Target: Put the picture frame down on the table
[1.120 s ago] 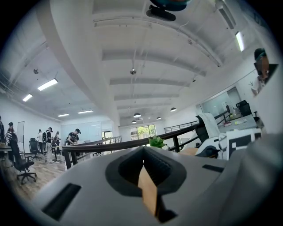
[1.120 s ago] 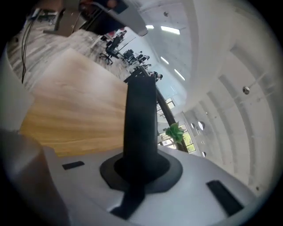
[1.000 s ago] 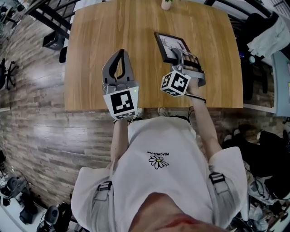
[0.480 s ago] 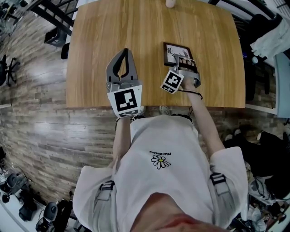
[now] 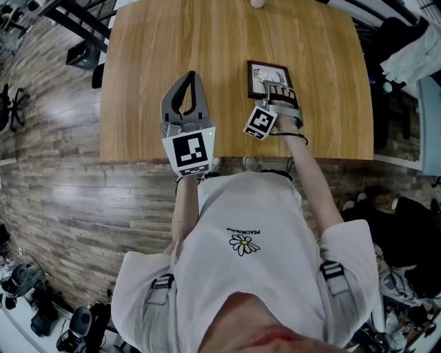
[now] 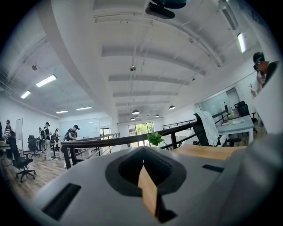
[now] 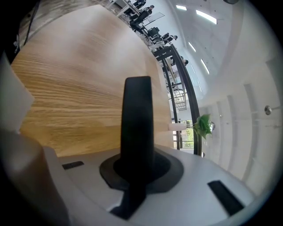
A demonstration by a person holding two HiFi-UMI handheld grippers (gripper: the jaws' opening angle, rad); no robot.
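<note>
The picture frame [image 5: 268, 77], black with a pale drawing in it, is low over the wooden table [image 5: 158, 41], right of its middle. Whether it touches the wood I cannot tell. My right gripper [image 5: 279, 95] is shut on the frame's near edge, with its marker cube toward me. In the right gripper view the frame [image 7: 138, 114] stands edge-on as a dark bar between the jaws [image 7: 140, 161], with the tabletop [image 7: 75, 88] close on the left. My left gripper [image 5: 190, 76] hovers left of the frame, shut and holding nothing; its view [image 6: 144, 152] looks across the room.
A small potted plant [image 5: 256, 3] stands at the table's far edge, also seen in the right gripper view as green leaves [image 7: 203, 125]. A dark chair [image 5: 84, 61] sits off the left side, another with pale clothing [image 5: 413, 52] off the right. Distant people [image 6: 46, 134] stand by a railing.
My right gripper has carried the frame down and slightly away from me, and the frame now lies flatter toward the table. The left gripper has barely shifted.
</note>
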